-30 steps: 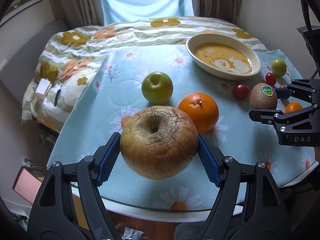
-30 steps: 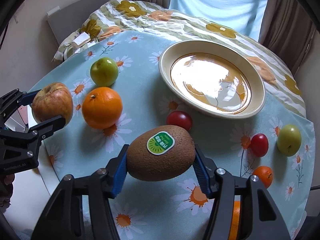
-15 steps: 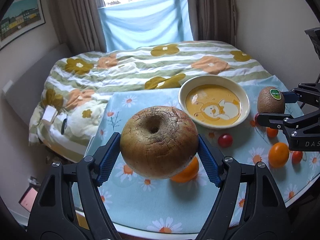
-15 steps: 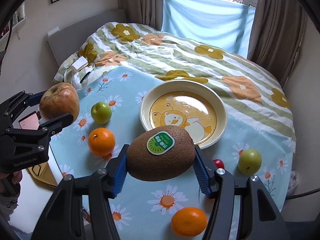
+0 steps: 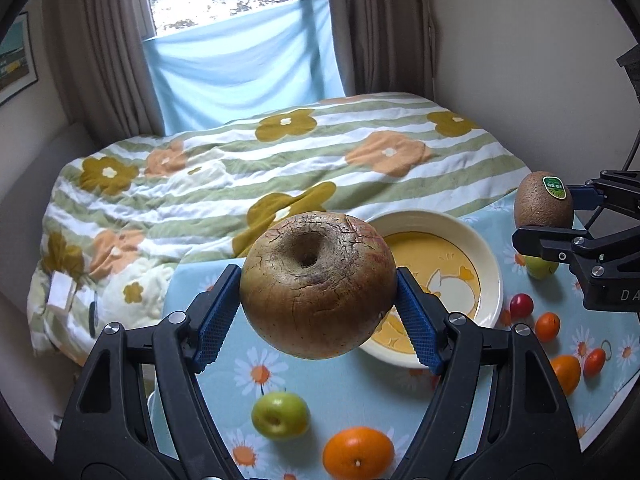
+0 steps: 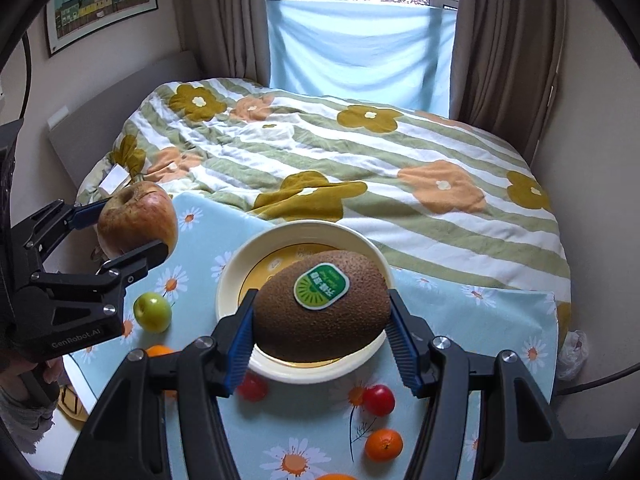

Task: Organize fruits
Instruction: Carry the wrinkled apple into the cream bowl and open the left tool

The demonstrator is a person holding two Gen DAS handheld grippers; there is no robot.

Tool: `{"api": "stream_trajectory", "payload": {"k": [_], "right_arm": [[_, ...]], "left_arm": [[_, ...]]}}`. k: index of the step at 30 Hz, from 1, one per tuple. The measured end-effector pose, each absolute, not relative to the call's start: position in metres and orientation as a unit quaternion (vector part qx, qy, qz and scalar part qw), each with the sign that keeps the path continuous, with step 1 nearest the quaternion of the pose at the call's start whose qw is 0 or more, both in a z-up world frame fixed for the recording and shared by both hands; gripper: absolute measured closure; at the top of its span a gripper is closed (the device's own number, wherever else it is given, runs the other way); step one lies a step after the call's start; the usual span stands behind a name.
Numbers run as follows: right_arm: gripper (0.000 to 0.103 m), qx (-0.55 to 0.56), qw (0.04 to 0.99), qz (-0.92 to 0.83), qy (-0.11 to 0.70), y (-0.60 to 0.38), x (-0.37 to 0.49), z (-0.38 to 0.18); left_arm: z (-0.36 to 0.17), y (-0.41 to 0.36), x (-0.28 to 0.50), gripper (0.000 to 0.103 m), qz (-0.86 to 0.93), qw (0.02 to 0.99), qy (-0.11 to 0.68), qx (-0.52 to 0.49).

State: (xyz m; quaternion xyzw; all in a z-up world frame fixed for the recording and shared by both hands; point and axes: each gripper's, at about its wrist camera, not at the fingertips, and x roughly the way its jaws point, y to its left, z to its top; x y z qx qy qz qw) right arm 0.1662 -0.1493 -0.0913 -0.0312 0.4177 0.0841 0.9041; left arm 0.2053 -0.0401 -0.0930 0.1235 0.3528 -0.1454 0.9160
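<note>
My left gripper (image 5: 318, 318) is shut on a large brownish apple (image 5: 318, 284) and holds it high above the table; it also shows in the right wrist view (image 6: 138, 220). My right gripper (image 6: 320, 332) is shut on a kiwi (image 6: 322, 306) with a green sticker, held above the cream plate (image 6: 232, 280). The kiwi shows at the right of the left wrist view (image 5: 542, 200). The plate (image 5: 486, 264) lies on the blue daisy tablecloth (image 5: 332, 384).
On the table lie a green apple (image 5: 280, 420), an orange (image 5: 358, 454), small oranges (image 5: 548, 326) and cherry tomatoes (image 6: 378, 400). A second green fruit (image 5: 540, 266) sits by the plate. A bed with a flowered quilt (image 6: 360, 152) is behind the table.
Both grippers have risen well above the table with their fruit. The views now look down from higher, and the kiwi is over the plate.
</note>
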Motion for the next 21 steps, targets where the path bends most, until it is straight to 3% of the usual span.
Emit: {"api": "stream_trajectory", "payload": {"k": [10, 21], "right_arm": [[0.047, 0.014, 0.899, 0.015, 0.438, -0.173, 0.214, -0.116], [0.047, 0.047, 0.885, -0.038, 0.461, -0.198, 0.226, -0.140]], "left_arm": [[-0.135, -0.086, 0.277, 0.023, -0.232, 0.881, 0.380, 0.160], [-0.184, -0.132, 0.303, 0.023, -0.298, 0.841, 0.401, 0.204]]}}
